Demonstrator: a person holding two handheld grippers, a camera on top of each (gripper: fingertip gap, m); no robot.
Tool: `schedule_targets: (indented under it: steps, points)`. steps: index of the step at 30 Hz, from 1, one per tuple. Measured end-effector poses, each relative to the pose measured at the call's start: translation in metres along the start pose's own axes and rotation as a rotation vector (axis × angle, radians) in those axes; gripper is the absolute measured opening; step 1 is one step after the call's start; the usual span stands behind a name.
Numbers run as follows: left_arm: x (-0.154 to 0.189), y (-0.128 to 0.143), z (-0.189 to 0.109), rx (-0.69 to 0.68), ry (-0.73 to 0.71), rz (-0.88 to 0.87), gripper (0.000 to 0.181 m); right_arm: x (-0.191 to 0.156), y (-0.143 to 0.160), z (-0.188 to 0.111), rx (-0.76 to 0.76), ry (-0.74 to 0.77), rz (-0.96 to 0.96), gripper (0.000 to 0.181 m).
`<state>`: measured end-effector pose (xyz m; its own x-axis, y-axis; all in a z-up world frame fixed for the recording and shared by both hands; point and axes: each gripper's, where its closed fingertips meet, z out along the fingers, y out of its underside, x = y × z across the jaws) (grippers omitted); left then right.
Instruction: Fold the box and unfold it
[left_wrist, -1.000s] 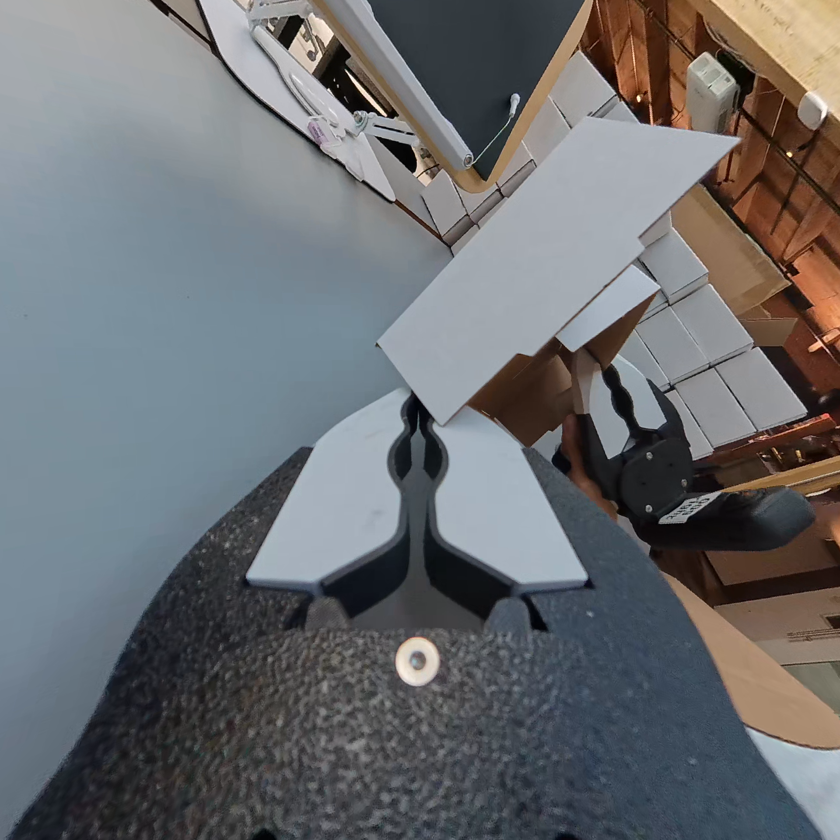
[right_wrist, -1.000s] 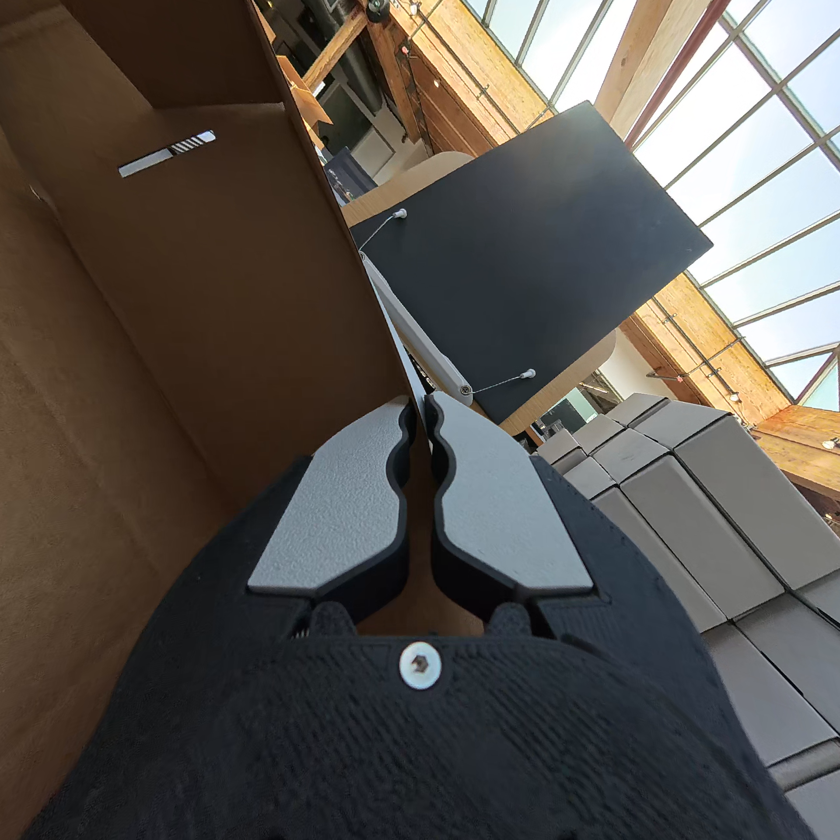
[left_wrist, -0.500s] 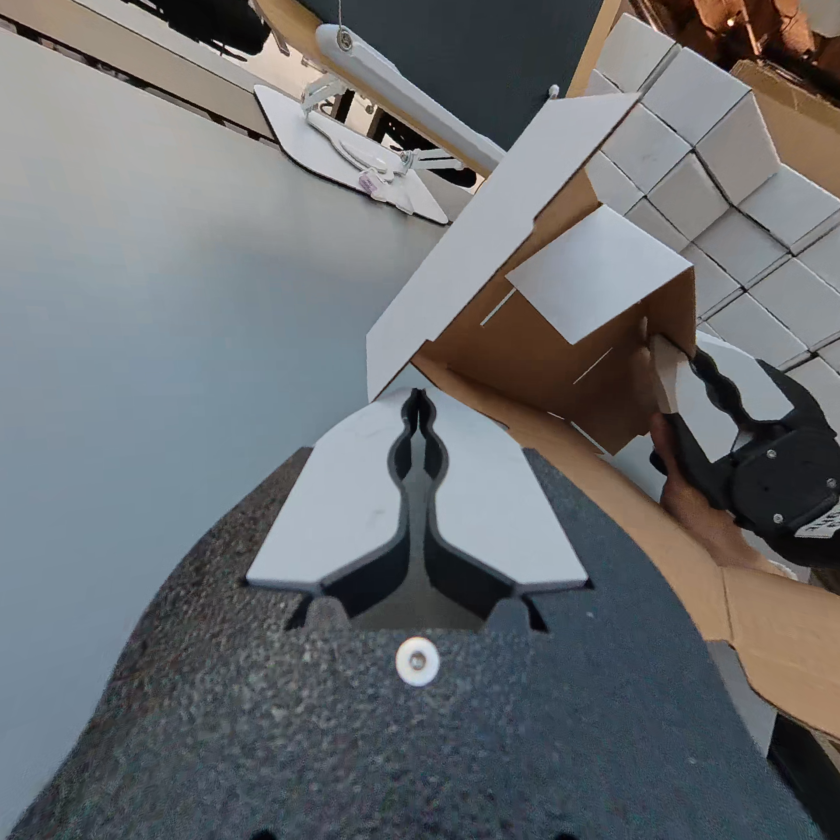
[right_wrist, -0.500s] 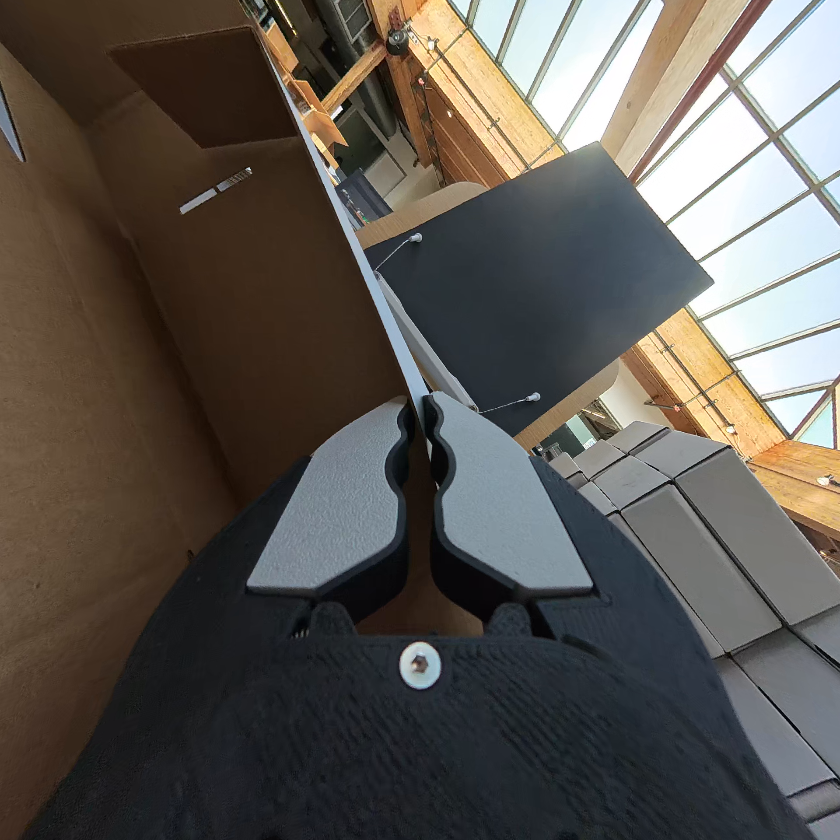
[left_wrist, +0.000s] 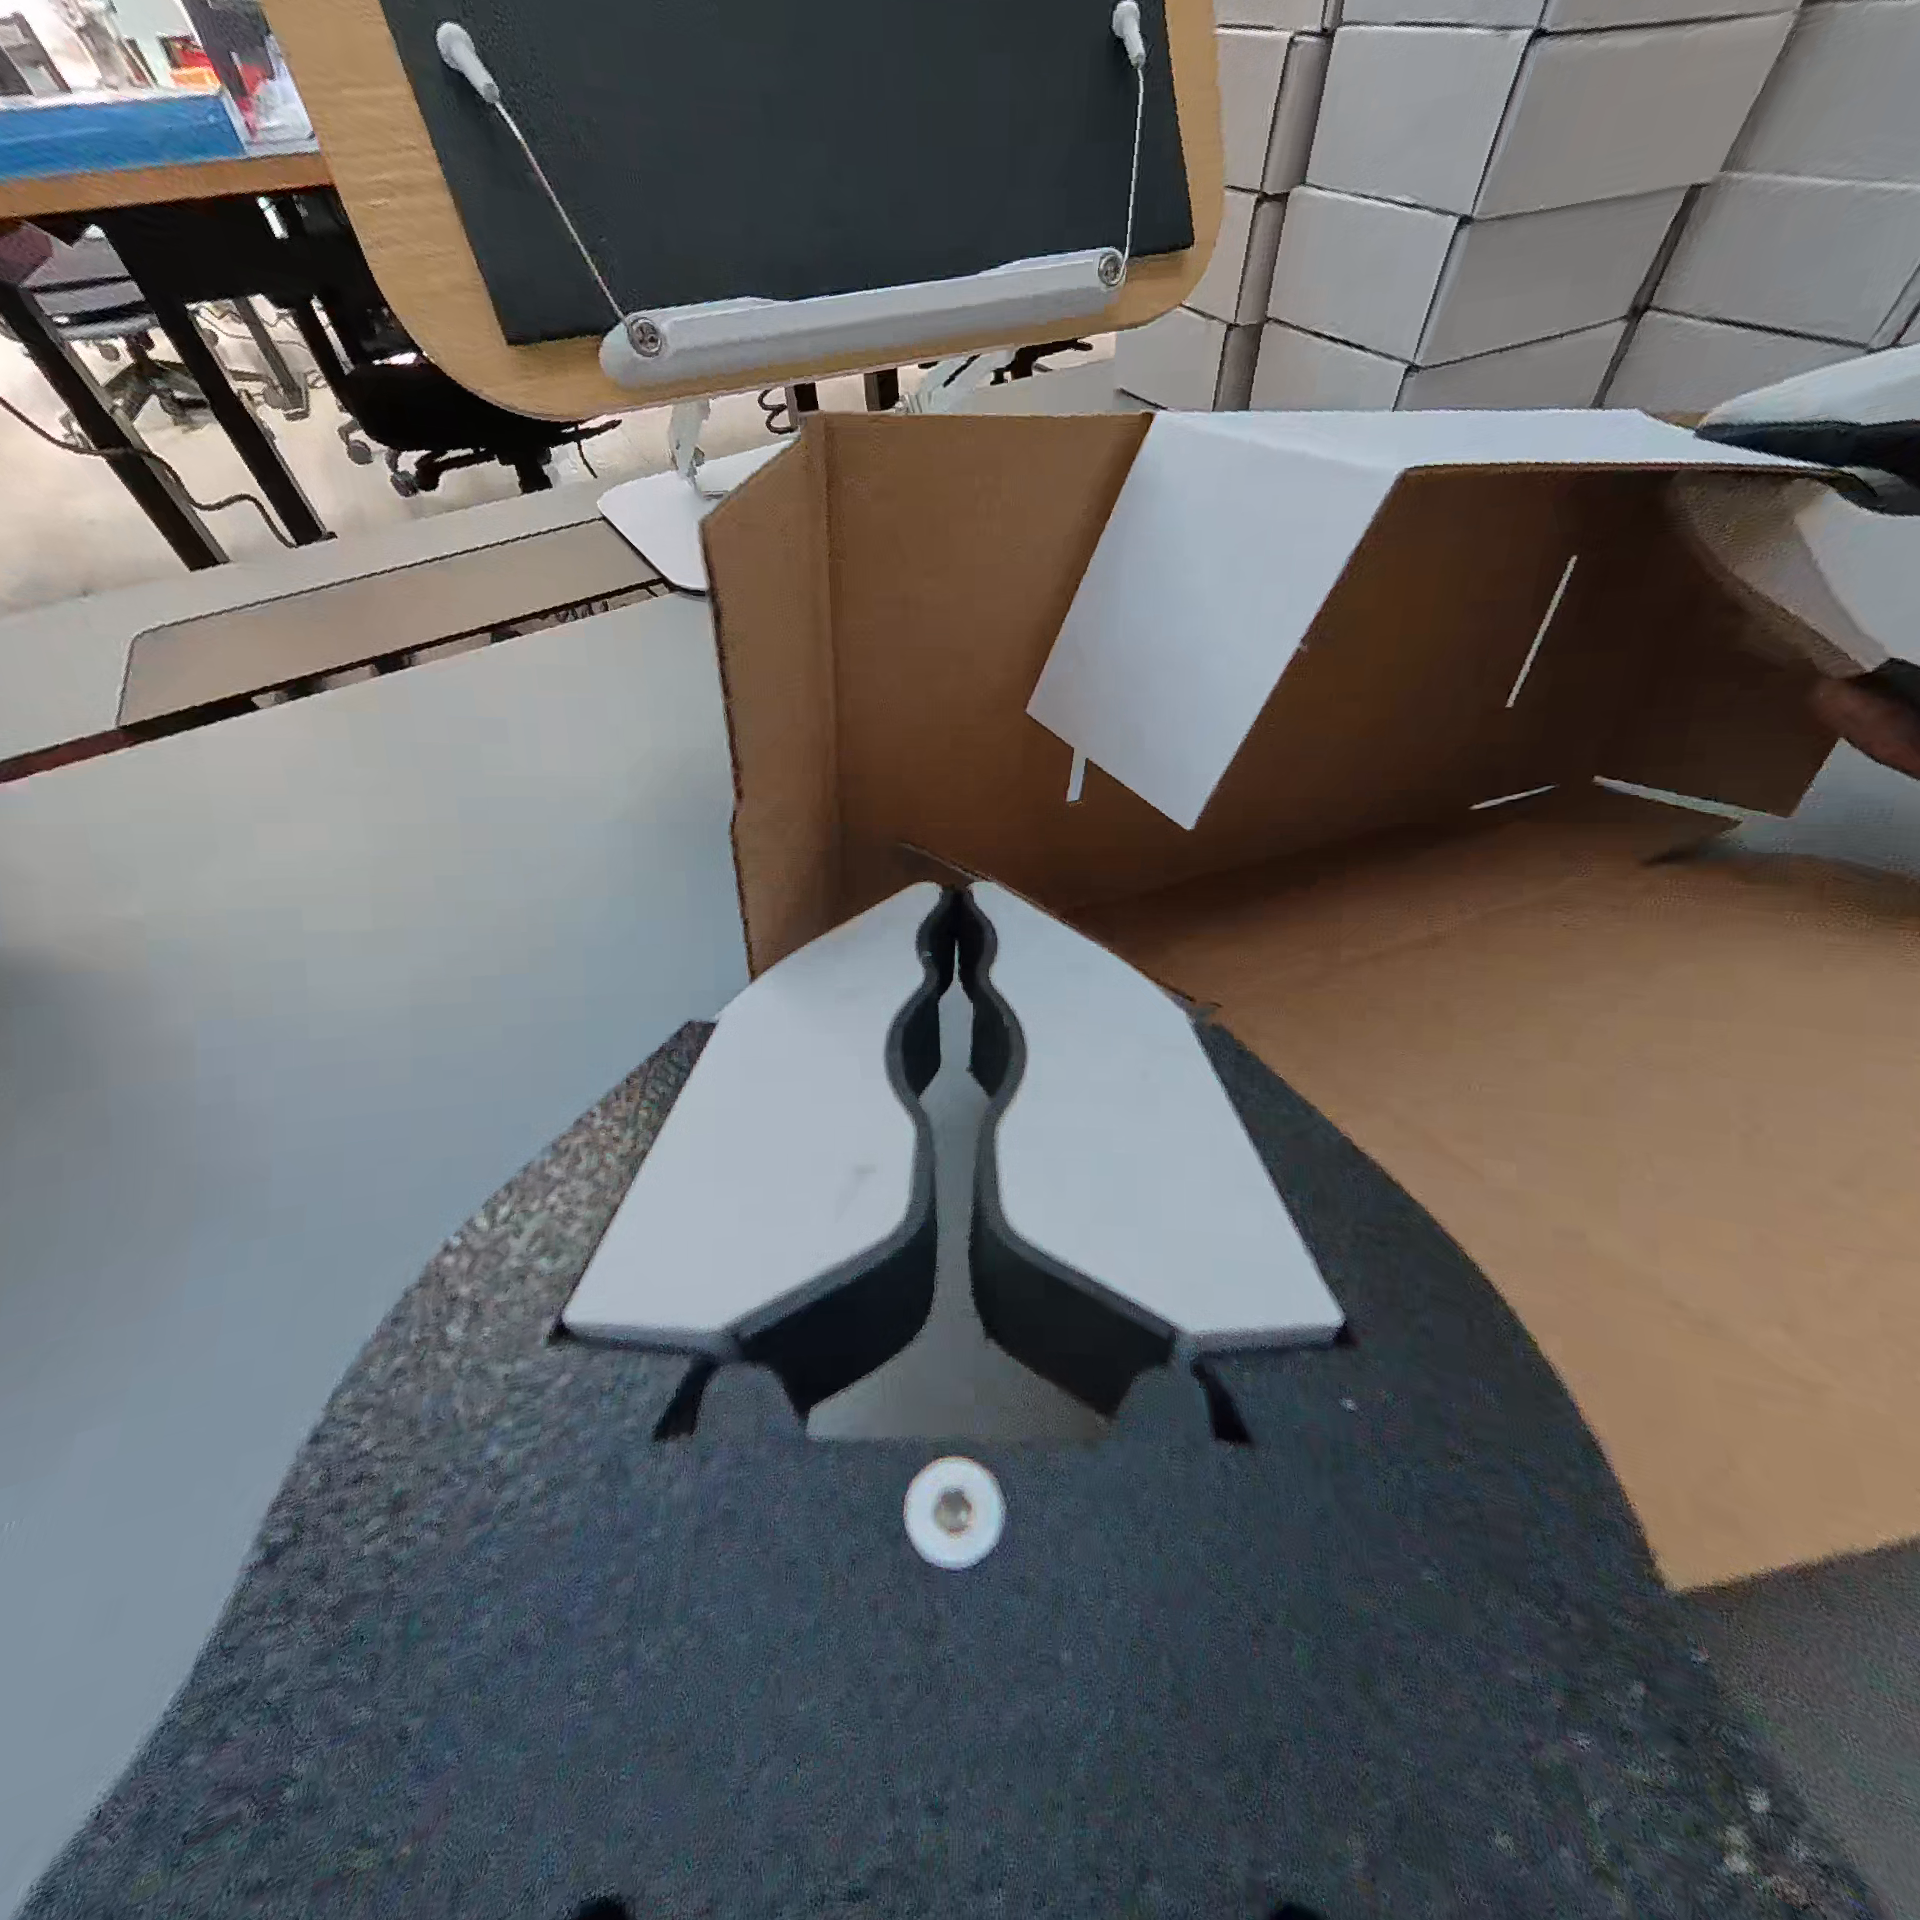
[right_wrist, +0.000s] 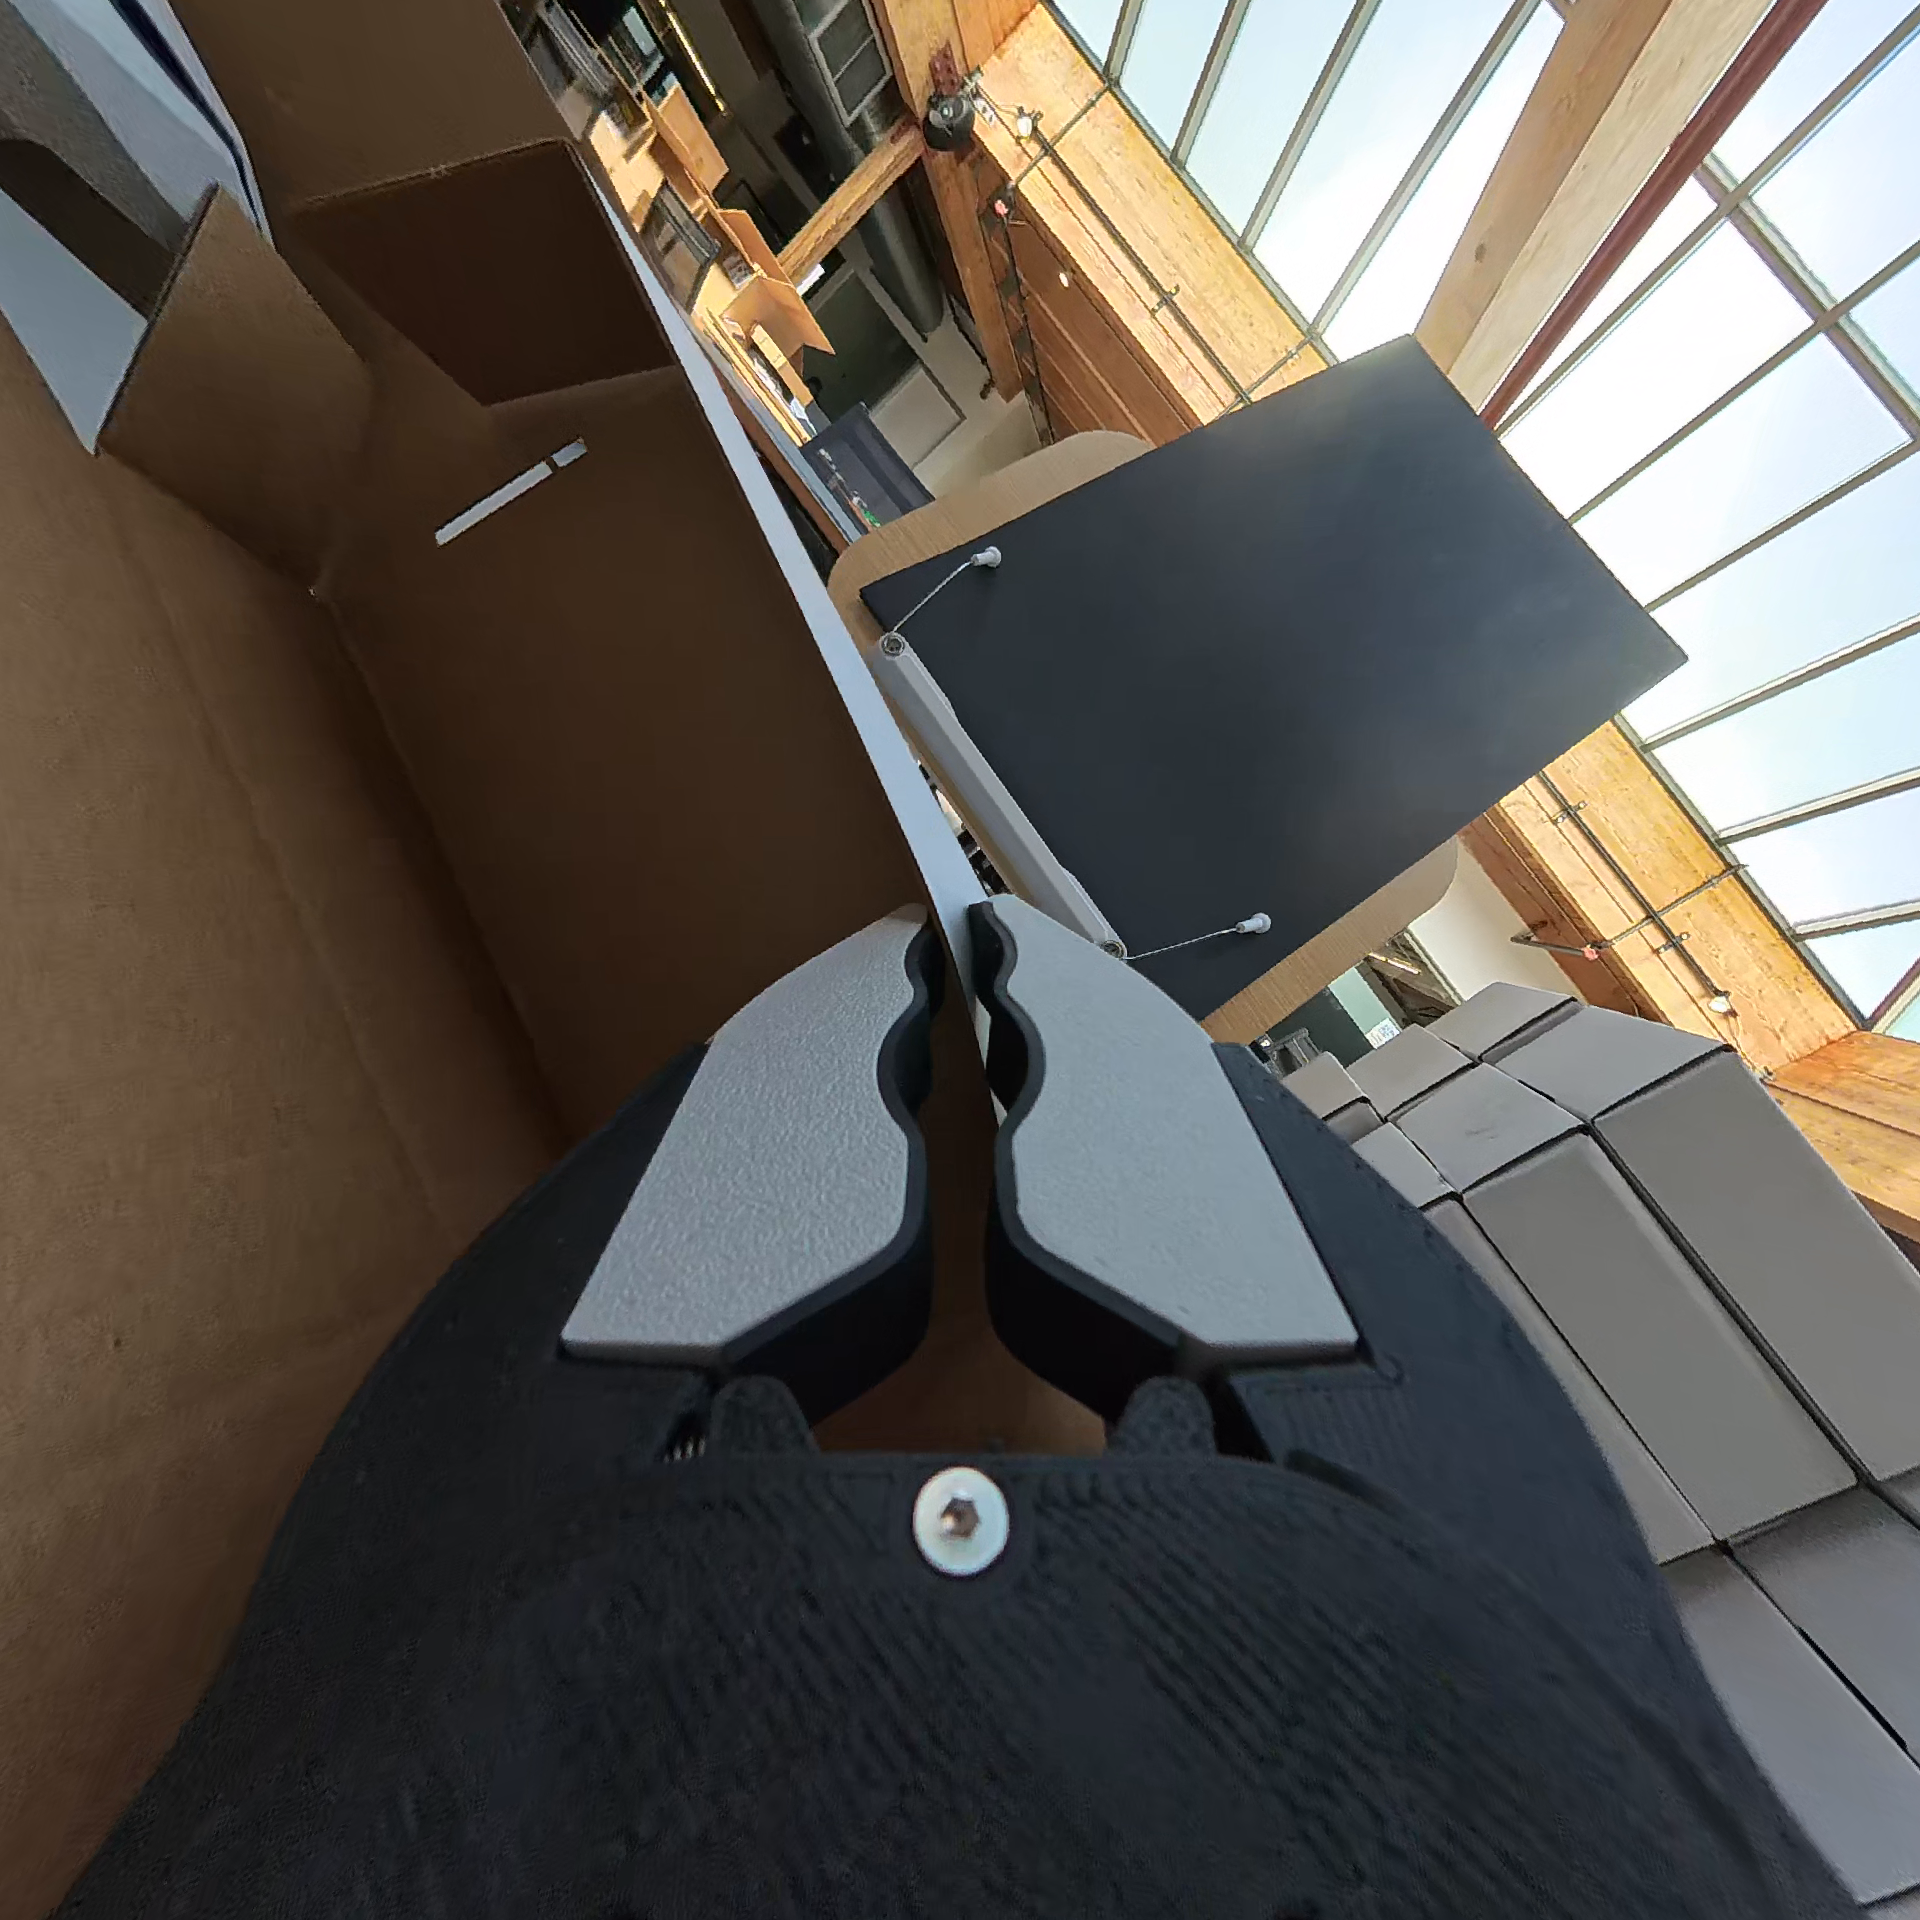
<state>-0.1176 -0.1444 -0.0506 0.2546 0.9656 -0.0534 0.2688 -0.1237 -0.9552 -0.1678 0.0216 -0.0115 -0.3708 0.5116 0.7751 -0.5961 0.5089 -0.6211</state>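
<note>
The cardboard box (left_wrist: 1455, 1091), brown inside and white outside, lies half open on the grey table (left_wrist: 312, 1039). Its back wall stands up and a white flap (left_wrist: 1205, 613) folds inward. My left gripper (left_wrist: 954, 902) is shut on the box's near left edge. My right gripper (right_wrist: 954, 920) is shut on the box's wall edge (right_wrist: 810, 665); it also shows in the left wrist view (left_wrist: 1860, 499) at the far right, with a hand behind it. The right wrist view looks along the brown inside (right_wrist: 312, 935) of the box.
A dark board in a wooden frame (left_wrist: 790, 156) stands behind the box, also in the right wrist view (right_wrist: 1299, 675). Stacked white boxes (left_wrist: 1507, 187) fill the back right. A desk and chairs (left_wrist: 208, 343) stand far left. The table edge runs behind the box.
The box has swung down from tilted in the air to lying on the table with its inside facing me. Both grippers kept their grip and moved with it.
</note>
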Motion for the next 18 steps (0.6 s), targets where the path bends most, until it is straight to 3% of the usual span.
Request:
schedule_targets:
  steps: [7, 9, 13, 18]
  points:
    - [0.030, 0.018, 0.001, -0.214, 0.163, 0.512, 0.000, -0.006, 0.000, 0.005, -0.018, -0.033, -0.012, 0.007]
    - [0.037, 0.025, 0.006, -0.285, 0.160, 0.538, 0.000, -0.004, 0.003, 0.008, -0.038, -0.027, -0.004, 0.007]
    - [0.052, 0.030, 0.016, -0.310, 0.137, 0.614, 0.000, 0.000, 0.011, 0.014, -0.081, -0.055, 0.094, 0.008]
    - [0.074, 0.044, 0.033, -0.332, 0.144, 0.741, 0.000, -0.001, 0.012, 0.014, -0.084, -0.074, 0.077, 0.007]
